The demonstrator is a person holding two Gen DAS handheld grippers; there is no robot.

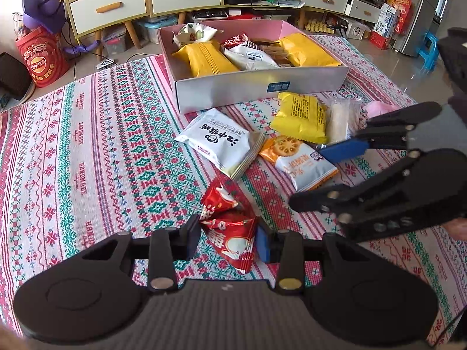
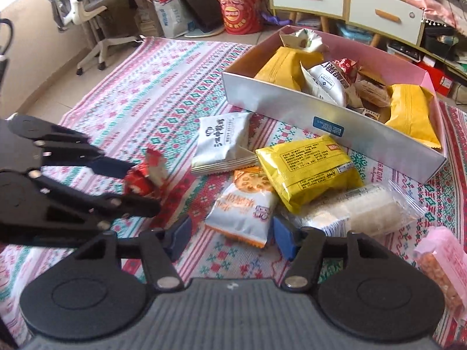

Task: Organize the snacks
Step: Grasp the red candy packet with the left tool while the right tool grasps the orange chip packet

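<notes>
A big patterned cloth [image 1: 102, 151] in red, green and white covers the counter. On its far side sits a long cardboard box [image 1: 262, 87], pink inside and grey outside. Snacks already lie in the box: two yellow packets [image 1: 204, 58], a white packet [image 1: 251, 55], and some more. In front of the box a little heap of snacks lies loose on the cloth. There is a white packet with black writing [image 1: 219, 140], and a yellow packet with small print [image 2: 309, 169] that rests partly on an orange and white cracker packet [image 2: 242, 207]. A clear bag of white rice bars [image 2: 370, 207] lies just beside the yellow one. A pink bag of nuts [image 2: 443, 265] lies apart, at the edge of the right wrist view. The left tongs [image 1: 227, 239] are pinching a red candy packet [image 1: 230, 230] between their two pads, near the heap. The right tongs [image 2: 230, 233] have just been closing, with the bottom end of the cracker packet between the blue pads [image 2: 284, 239]; gaps show on both sides, so they are spread and not squeezing it. Behind the cloth stand white drawers with wooden handles [image 1: 108, 8] and a red bucket [image 1: 41, 55] on the floor.
</notes>
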